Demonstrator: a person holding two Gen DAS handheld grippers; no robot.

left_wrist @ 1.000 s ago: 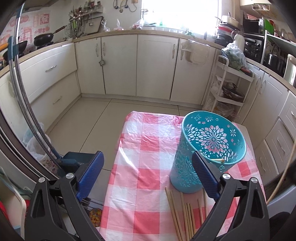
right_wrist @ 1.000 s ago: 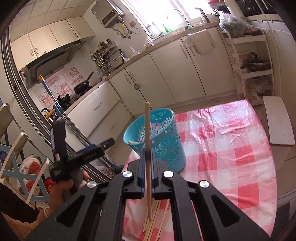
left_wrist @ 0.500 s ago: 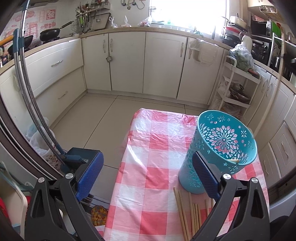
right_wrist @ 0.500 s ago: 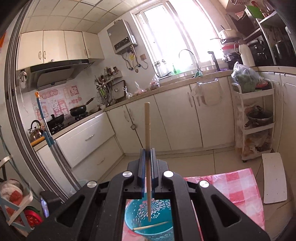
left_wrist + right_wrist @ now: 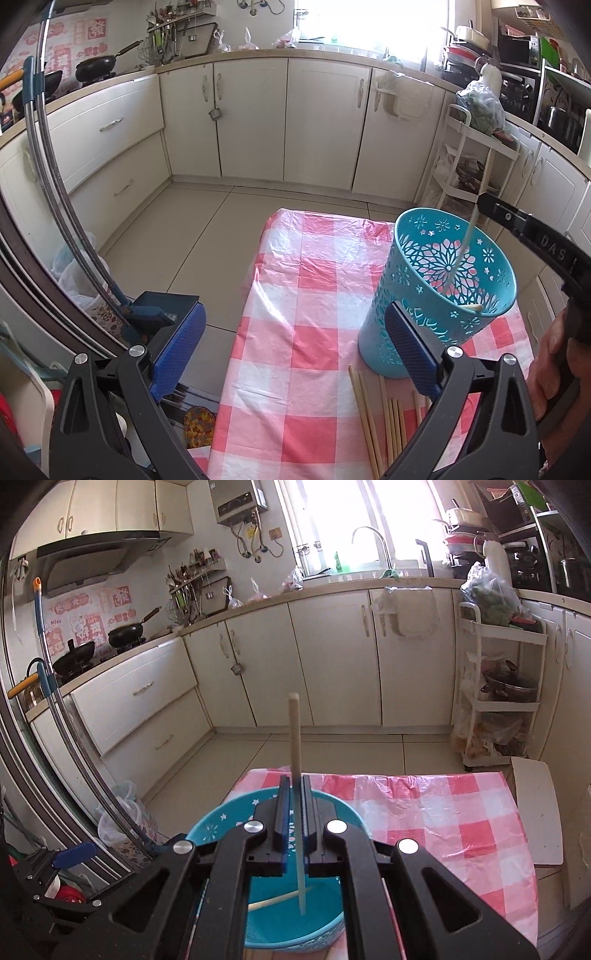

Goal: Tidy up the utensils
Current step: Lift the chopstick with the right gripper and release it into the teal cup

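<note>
A teal cut-out basket (image 5: pixel 439 295) stands on the pink checked tablecloth (image 5: pixel 295 332). Several wooden chopsticks (image 5: pixel 380 417) lie on the cloth in front of it. My right gripper (image 5: pixel 294 812) is shut on a chopstick (image 5: pixel 295 746), held upright over the basket's mouth (image 5: pixel 221 830), its lower end inside. In the left wrist view this chopstick (image 5: pixel 461 251) hangs down into the basket. One chopstick (image 5: pixel 273 899) lies inside the basket. My left gripper (image 5: pixel 295 354) is open and empty, near the basket's left front.
The table's left edge (image 5: pixel 247 314) drops to the tiled floor. A white rack (image 5: pixel 498 701) stands at the back right. A mop handle (image 5: pixel 66 206) leans at the left. A white board (image 5: pixel 535 812) lies beside the table's right edge.
My right gripper has moved over the basket and lowered the chopstick into its mouth. My left gripper has shifted slightly; it stays open.
</note>
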